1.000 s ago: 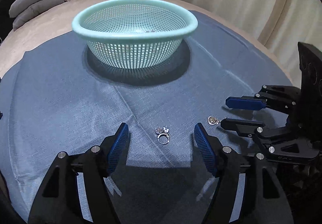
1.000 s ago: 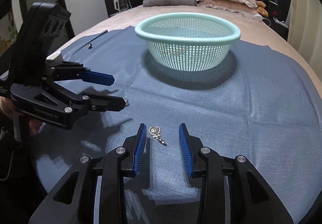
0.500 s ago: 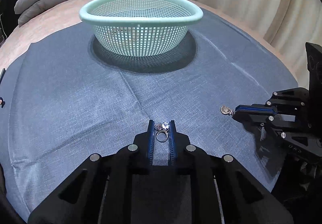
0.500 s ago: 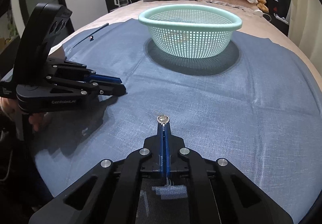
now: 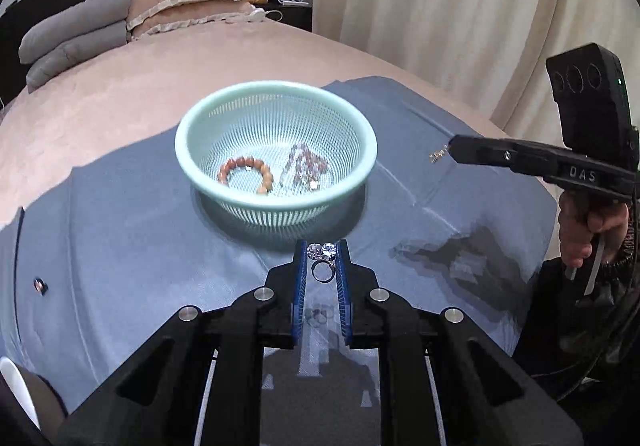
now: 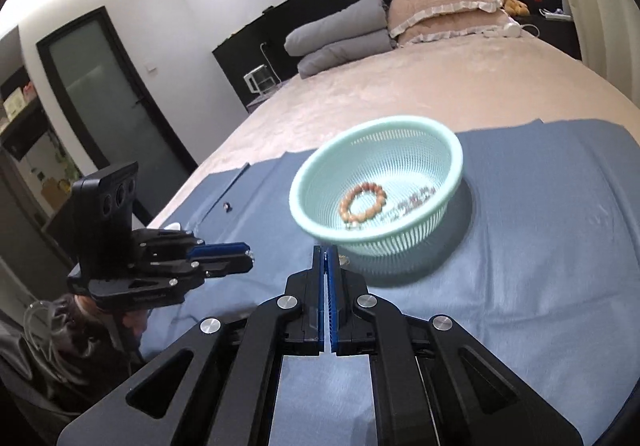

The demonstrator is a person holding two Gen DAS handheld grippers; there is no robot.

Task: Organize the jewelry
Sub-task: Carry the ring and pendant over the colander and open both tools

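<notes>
The left gripper (image 5: 322, 258) is clamping a gemmed ring (image 5: 322, 269) above the blue cloth (image 5: 120, 246), near the basket's (image 5: 276, 117) rim. The right gripper (image 6: 327, 252), jaws together, is pinching a small earring (image 5: 439, 155) right of it.

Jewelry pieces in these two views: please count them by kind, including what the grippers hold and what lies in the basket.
Rings: 1, the ring held by the left gripper.
Small silver pieces: 1, the small silver piece held by the right gripper.
Bead bracelets: 1, the brown bead bracelet in the basket.
Chains: 1, the silvery chain in the basket.
Total: 4
</notes>
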